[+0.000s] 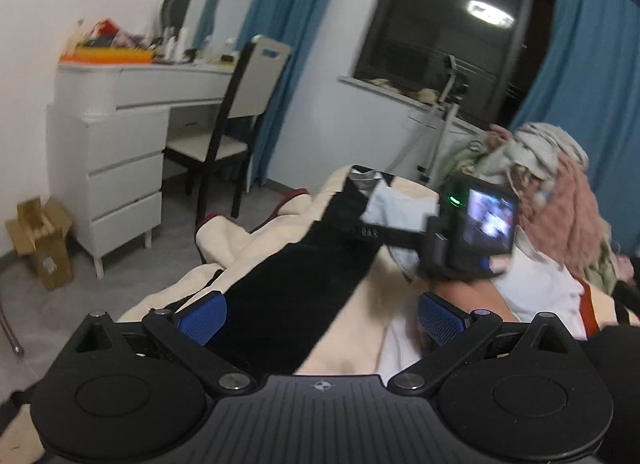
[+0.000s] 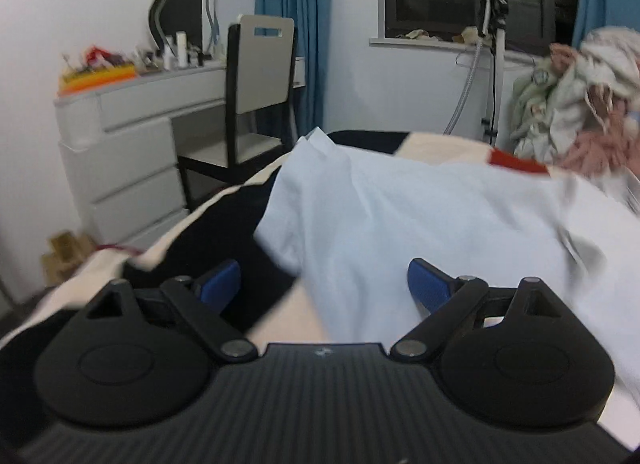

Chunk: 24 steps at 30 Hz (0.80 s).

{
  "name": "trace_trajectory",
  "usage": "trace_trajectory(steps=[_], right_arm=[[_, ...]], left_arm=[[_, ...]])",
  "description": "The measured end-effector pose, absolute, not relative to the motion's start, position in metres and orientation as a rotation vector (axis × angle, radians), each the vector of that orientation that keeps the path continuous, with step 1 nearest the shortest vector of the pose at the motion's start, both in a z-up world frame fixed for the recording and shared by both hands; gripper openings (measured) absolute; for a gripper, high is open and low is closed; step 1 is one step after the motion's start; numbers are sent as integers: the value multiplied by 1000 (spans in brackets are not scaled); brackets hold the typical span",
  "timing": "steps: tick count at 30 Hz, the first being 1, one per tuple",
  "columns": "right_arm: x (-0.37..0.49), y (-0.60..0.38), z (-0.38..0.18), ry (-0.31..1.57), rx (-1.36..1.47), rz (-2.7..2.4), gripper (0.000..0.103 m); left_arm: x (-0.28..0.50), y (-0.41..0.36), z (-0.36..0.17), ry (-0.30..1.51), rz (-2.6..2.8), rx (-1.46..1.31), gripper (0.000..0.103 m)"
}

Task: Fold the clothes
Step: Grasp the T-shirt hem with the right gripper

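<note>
Right wrist view: the right gripper (image 2: 324, 284) hangs just above the pale blue garment (image 2: 400, 216), jaws spread wide and nothing pinched between them; the cloth lies rumpled ahead of and under the blue pads (image 2: 430, 290), spilling off to the right of the claw. To the claw's left runs the black band of the striped blanket (image 2: 224, 224). The left gripper (image 1: 320, 318) is likewise parted and empty, with that black band passing beneath it and cream blanket on either side. Ahead and to its right the other gripper's body shows, carried by a hand, over the same garment (image 1: 532, 280).

The step in hand looks like taking hold of the garment to spread it flat before any fold. To do it well, each claw should go for a single edge or corner (the peaked corner far ahead of the right claw looks a fair candidate), pinching one layer only and keeping clear of the blanket below. The heaped laundry (image 2: 580, 96) well off to the right needs no attention yet.
</note>
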State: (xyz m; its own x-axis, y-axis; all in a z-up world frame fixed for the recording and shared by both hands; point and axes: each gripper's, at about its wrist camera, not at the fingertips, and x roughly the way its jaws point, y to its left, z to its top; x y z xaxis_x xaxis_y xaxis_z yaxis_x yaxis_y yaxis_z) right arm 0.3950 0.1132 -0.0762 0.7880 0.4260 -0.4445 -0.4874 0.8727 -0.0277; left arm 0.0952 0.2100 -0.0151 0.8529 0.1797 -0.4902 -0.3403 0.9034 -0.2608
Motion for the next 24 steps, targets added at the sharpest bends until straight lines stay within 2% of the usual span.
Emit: trace_trajectory(steps=[1,3,5,7,8,10,13,19,24], right_arm=[[407,122,-77,436,-156,475,78],[428,130,-75,429,-135,444,75],[447,132,-71,432,-116,390,58],[464,128,-69,461,-104,340,19],[469,126,-66,474,-95,330,11],[471,119,-55,456,-85,321,7],[455,91,-26,320,-77,336,6],[432,-50,20,167,120,161,5],[429,-167,-1,186,241,-49,5]], left_arm=[[100,214,-19,486,289,-359,103],[107,218,-24,497,292,-381,103],[110,220,-29,503,295,-393,103],[112,218,-33,507,302,-386,103],[111,216,-35,512,304,-379,103],[111,212,-36,518,300,-372,103],[108,208,-35,513,293,-362,103],[99,194,-29,501,268,-341,103],[96,172,-29,504,209,-306,103]])
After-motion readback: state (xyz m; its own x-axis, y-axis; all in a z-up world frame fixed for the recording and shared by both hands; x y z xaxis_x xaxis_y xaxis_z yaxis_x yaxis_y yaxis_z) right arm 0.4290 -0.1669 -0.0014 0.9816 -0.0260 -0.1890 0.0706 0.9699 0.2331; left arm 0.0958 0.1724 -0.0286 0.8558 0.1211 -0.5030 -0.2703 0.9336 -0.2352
